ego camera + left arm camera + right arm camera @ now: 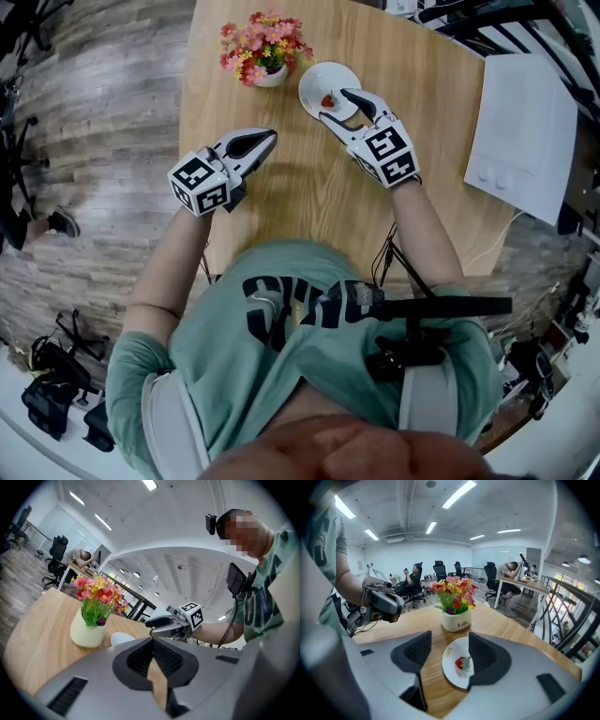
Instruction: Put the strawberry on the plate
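A small red strawberry (461, 663) is seen lying on the round, glossy white plate (452, 672) on the wood-grain table (291, 216). Over the plate the right gripper (335, 105) is held spread wide, its ribbed dark pads gripping nothing. A rounded white vase (272, 77) of flowers is set just beside the plate; left of the plate, the left gripper (267, 139) is closed and empty

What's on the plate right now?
One strawberry, lying on the white plate. The right hand-held gripper hangs above it, jaws apart, holding nothing. One jaw covers the plate's right edge in the right gripper view, so that strip is unseen.
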Available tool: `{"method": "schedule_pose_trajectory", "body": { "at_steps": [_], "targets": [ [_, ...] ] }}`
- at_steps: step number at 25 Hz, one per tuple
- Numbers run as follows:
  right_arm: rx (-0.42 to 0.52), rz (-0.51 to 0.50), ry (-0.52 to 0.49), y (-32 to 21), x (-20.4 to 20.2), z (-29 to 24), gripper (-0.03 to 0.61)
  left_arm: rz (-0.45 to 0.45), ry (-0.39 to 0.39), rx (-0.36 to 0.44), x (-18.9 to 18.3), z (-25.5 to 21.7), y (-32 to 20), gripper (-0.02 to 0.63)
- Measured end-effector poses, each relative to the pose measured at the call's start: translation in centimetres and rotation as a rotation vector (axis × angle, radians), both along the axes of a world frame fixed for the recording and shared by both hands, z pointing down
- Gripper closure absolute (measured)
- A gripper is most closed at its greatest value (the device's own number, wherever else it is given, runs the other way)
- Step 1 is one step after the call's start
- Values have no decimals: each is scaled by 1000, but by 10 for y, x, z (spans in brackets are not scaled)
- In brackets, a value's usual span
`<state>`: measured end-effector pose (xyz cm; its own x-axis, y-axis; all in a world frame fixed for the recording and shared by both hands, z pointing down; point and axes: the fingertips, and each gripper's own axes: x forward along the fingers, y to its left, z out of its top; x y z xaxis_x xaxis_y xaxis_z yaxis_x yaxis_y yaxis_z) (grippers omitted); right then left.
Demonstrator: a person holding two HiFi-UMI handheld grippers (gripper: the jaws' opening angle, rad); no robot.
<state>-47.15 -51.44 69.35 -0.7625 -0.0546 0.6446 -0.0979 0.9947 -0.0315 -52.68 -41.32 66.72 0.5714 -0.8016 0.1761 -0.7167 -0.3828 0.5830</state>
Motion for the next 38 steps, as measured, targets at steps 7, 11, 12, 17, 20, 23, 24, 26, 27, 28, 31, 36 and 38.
{"method": "schedule_pose_trajectory", "body": {
  "at_steps": [7,11,12,17,20,23,24,26,27,28,31,36,38],
  "targets": [
    [50,38,13,53,7,-55,330,1,-6,84,-22,-61,76,612],
    [39,35,14,101,10,-77,398,13,-30,86,-37,-86,135,612],
    [46,48,13,110,12,-84,418,29,-38,92,-41,-92,147,612],
    [87,180,-22,148,28,-125,501,78,-54,114,-71,-119,197,612],
    [75,267,-54,166,42,-142,540,53,-11,104,-90,-124,215,612],
    [71,317,-66,180,60,-153,540,52,7,105,-91,-131,224,612],
    [72,330,-69,183,66,-156,540,59,6,110,-88,-135,225,612],
    [72,354,-82,185,78,-163,540,76,-2,127,-79,-145,226,612],
    [72,364,-91,184,83,-167,540,85,-7,138,-75,-151,225,612],
    [72,369,-101,183,86,-171,540,93,-14,147,-70,-157,224,612],
    [80,359,-133,182,95,-183,540,101,-33,163,-55,-167,223,612],
    [104,328,-178,186,153,-195,540,101,-58,168,15,-174,227,612],
    [100,312,-208,188,191,-196,540,100,-76,176,62,-176,232,612]
  ]
}}
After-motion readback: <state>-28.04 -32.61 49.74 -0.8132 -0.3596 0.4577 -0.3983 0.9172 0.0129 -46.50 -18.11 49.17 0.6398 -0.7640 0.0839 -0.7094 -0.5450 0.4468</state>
